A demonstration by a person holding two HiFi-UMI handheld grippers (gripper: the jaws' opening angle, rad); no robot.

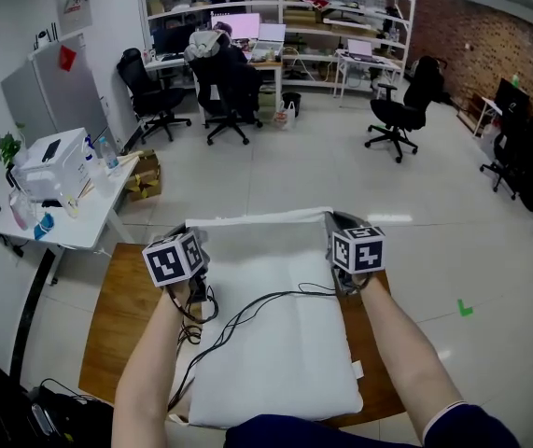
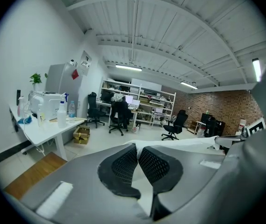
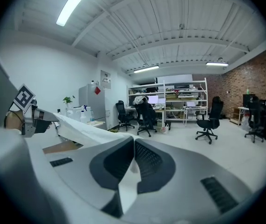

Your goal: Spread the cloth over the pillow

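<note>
The pillow (image 1: 275,385) lies at the near edge of the table (image 1: 121,315). The left gripper (image 2: 137,164) and the right gripper (image 3: 133,160) each pinch a corner of the white cloth (image 1: 257,220) (only the gripper views show the pinch), held along the pillow's far end.

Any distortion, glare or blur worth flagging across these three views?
Head view: sharp, evenly lit, a glare patch on the floor. Left gripper view: heavy fisheye, black corners, cloth at the jaws slightly soft. Right gripper view: same fisheye; the strip light is blown out.
</note>
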